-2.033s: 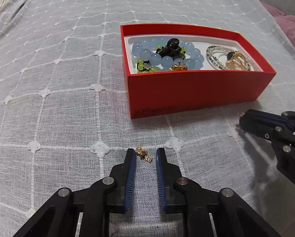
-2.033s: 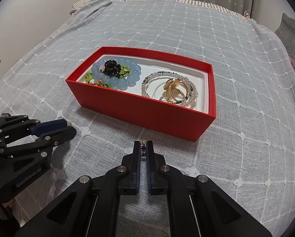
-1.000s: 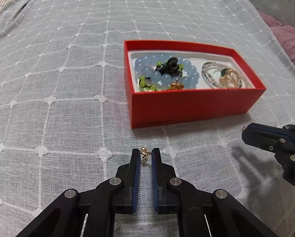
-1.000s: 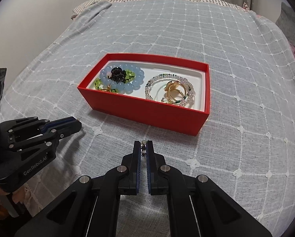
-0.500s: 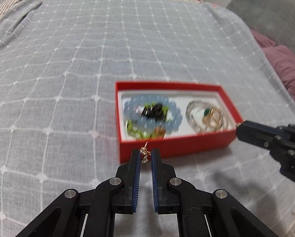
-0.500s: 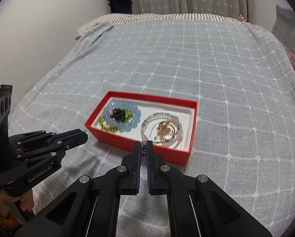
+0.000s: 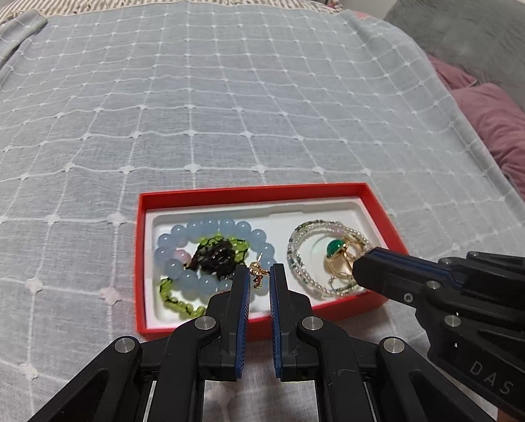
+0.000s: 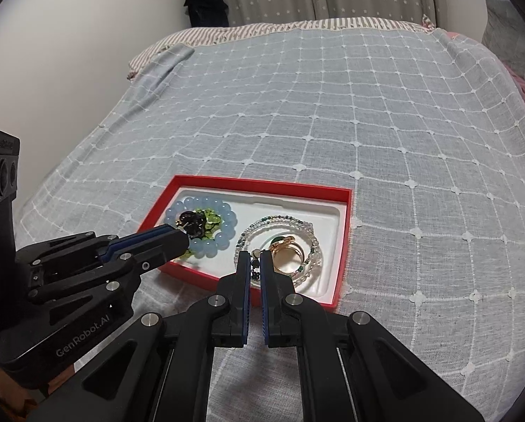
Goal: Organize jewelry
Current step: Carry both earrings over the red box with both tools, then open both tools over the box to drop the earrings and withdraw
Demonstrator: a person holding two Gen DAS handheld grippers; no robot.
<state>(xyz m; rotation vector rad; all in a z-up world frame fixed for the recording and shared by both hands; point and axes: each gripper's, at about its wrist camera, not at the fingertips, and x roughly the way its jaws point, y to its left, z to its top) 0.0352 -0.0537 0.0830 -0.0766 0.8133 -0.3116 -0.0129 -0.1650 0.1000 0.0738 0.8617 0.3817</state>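
Above the red box (image 7: 262, 328) on the bed (image 7: 227, 105), left claw (image 7: 259, 276) pinches a gold earring (image 7: 257, 274). Right claw (image 8: 256, 263) nips a dark beaded earring (image 8: 255, 267). Blue bead bracelet (image 7: 178, 267) lies inside.

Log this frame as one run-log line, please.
left gripper: shut on gold earring | right gripper: shut on dark earring | both above red box | bracelets, ring inside

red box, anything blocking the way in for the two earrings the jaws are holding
No lid or barrier shows: the open red cardboard box lies beneath both grippers. Its white tray already holds a pale blue bead bracelet under the left gripper's small gold earring and a gold green-stone ring near the right gripper's dark earring.
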